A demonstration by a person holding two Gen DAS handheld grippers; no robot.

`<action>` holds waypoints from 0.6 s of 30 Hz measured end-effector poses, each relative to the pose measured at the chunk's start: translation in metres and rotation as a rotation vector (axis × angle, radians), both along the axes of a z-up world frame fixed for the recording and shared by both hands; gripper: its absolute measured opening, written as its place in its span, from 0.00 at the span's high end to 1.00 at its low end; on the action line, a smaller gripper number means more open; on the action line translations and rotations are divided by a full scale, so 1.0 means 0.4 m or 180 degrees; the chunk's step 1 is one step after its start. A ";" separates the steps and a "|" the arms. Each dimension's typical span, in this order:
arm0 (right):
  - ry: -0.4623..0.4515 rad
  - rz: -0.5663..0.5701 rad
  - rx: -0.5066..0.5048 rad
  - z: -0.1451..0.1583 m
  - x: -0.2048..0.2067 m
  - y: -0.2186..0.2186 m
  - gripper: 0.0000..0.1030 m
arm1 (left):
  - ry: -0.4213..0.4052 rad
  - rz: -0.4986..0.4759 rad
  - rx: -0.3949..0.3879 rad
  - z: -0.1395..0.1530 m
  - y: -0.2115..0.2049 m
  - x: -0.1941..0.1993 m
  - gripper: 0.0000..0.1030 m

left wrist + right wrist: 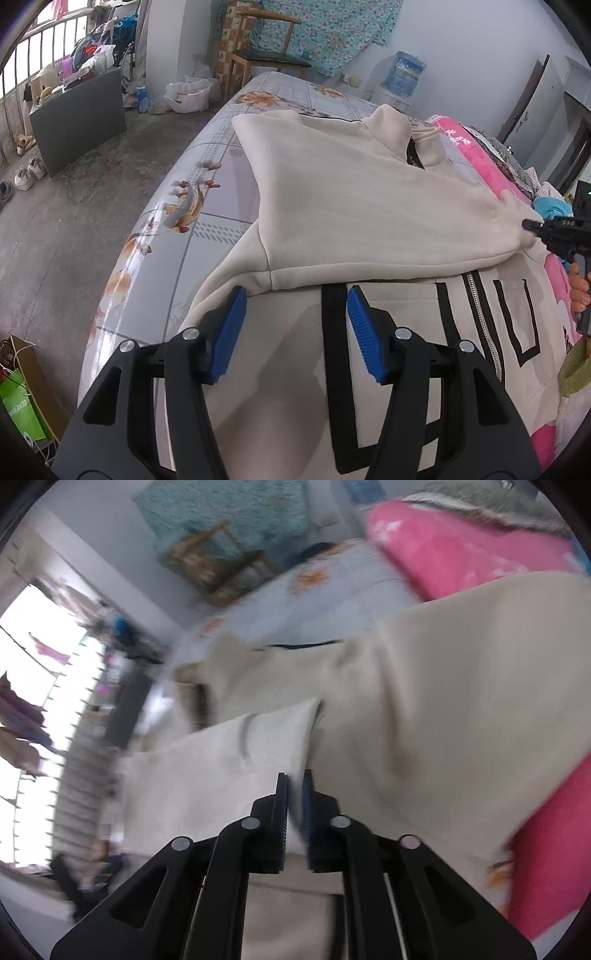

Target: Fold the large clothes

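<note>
We note the cream jacket (362, 192) spread on the bed (207, 184), its left side close to the mattress edge; bare concrete floor (74, 206) lies open beyond. Soft fleece-like cloth, black trim bands, a metal zipper (480, 314); the upper half is folded down over the front. A pink blanket (476, 155) borders it on the right. Our left gripper (295, 295) hovers with blue ribbed pads spread apart, nothing between them. Our right gripper (294, 775) is pinched on a fold of the jacket (424, 720); that view is blurred.
</note>
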State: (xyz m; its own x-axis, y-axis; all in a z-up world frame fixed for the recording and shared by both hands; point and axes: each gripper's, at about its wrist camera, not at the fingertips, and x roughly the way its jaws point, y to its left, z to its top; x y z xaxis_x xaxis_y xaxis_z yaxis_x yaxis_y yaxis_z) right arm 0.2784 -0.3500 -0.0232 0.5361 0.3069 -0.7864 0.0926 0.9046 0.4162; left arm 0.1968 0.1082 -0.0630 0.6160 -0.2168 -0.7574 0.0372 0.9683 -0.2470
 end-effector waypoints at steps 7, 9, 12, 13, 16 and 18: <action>-0.0078 0.0063 -0.0270 0.023 -0.026 0.018 0.89 | -0.0008 0.0001 -0.0020 0.000 0.003 -0.002 0.47; -0.0100 0.0270 -0.0423 0.023 -0.033 0.060 0.89 | -0.0014 -0.0001 -0.0036 0.001 0.004 -0.003 0.47; -0.0069 0.0549 -0.0624 0.008 -0.039 0.121 0.89 | -0.0018 -0.0003 -0.0073 0.002 0.005 -0.003 0.47; -0.0022 0.0593 -0.0704 -0.005 -0.037 0.133 0.89 | -0.0020 -0.0003 -0.0083 0.002 0.005 -0.002 0.47; 0.0210 0.0605 -0.0988 -0.063 -0.033 0.147 0.89 | -0.0026 -0.0007 -0.0112 0.001 0.006 -0.003 0.47; 0.0204 0.0577 -0.0986 -0.059 -0.037 0.144 0.89 | -0.0033 -0.0011 -0.0136 0.000 0.010 -0.004 0.47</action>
